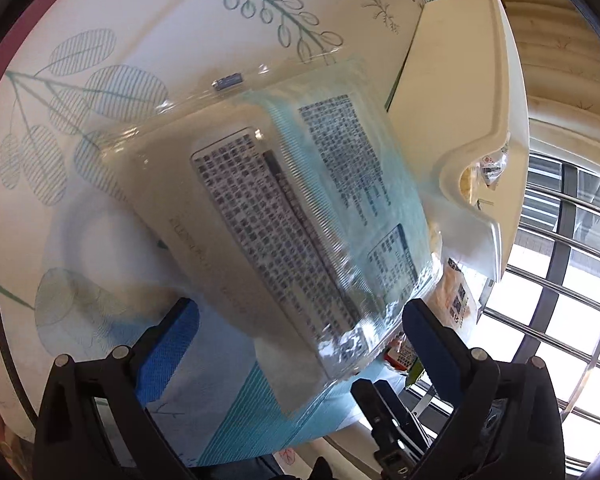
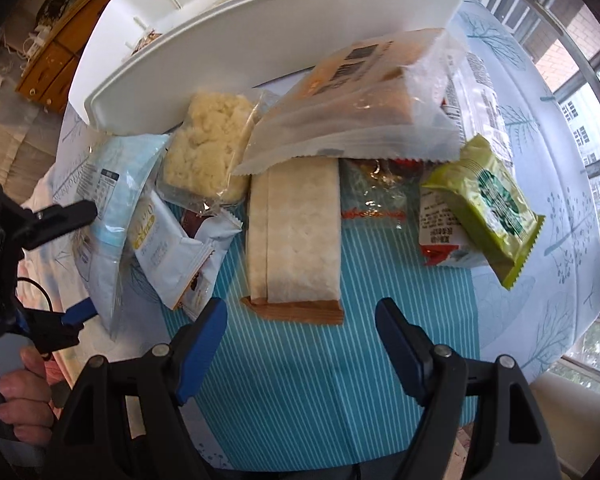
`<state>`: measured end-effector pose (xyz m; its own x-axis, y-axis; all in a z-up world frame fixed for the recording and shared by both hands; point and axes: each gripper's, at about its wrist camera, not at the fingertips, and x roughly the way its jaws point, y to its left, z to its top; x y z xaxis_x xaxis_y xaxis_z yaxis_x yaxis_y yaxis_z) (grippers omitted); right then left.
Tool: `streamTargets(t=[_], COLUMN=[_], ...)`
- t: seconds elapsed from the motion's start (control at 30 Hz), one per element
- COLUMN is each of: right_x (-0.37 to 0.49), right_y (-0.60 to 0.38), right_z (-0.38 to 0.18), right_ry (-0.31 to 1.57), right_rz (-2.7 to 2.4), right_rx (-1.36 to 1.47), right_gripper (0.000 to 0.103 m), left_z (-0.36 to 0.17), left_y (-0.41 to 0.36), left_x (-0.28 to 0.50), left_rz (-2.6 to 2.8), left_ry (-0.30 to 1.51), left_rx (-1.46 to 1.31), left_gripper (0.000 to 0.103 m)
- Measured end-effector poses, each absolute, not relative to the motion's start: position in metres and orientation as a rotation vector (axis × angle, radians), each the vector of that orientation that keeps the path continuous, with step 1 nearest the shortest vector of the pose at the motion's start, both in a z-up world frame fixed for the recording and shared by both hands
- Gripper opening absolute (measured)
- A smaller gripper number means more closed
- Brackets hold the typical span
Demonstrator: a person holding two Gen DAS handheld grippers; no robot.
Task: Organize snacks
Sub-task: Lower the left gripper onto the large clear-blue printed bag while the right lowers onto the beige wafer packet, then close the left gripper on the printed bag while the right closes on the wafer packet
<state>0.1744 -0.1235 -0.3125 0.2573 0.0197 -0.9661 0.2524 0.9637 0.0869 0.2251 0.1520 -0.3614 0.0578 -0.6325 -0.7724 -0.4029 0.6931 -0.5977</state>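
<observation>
One white bin (image 2: 236, 52) stands at the top of the right wrist view. Before it, on one tablecloth (image 2: 300, 380), I count about eight snack packets – one green (image 2: 484, 204), one pale blue (image 2: 108, 208), one long beige (image 2: 296, 240), one clear packet of crumbly white snack (image 2: 208, 152). Two grippers show.

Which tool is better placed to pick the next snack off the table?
Right, probably. The right tool hangs open just short of the long pale packet, which lies flat and clear on the striped cloth. The left tool is crowded against a pale blue packet filling its view.
</observation>
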Motion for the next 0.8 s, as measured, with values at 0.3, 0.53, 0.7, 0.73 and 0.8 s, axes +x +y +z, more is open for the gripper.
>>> streamTargets(t=[0.3,0.53,0.7,0.73,0.8], right_x=[0.196,0.217,0.229,0.232,0.237], right_y=[-0.099,-0.084,-0.084,-0.085,-0.084], right_z=[-0.325,-0.328,-0.331,-0.332,-0.334], right_ry=[1.327,1.346,1.374,1.381,1.388], right_rz=[-0.153,-0.148,-0.174,-0.180,-0.172], right_rx=[0.137,0.064,0.040,0.038,0.047], right_gripper=[0.077,0.077,0.077,0.076,0.075], left_z=[-0.360,-0.357,-0.358,-0.359,-0.360], left_y=[0.136,0.129,0.134,0.136,0.139], left_x=[0.238,0.244,0.244,0.244,0.243], left_rz=[-0.193,-0.148,-0.148,-0.151,-0.152], left_ry=[1.544,1.540,1.527,1.523,1.519], left_rx=[-0.857,-0.850,-0.902,-0.915,-0.939], left_gripper=[0.101,0.094,0.075,0.072,0.068])
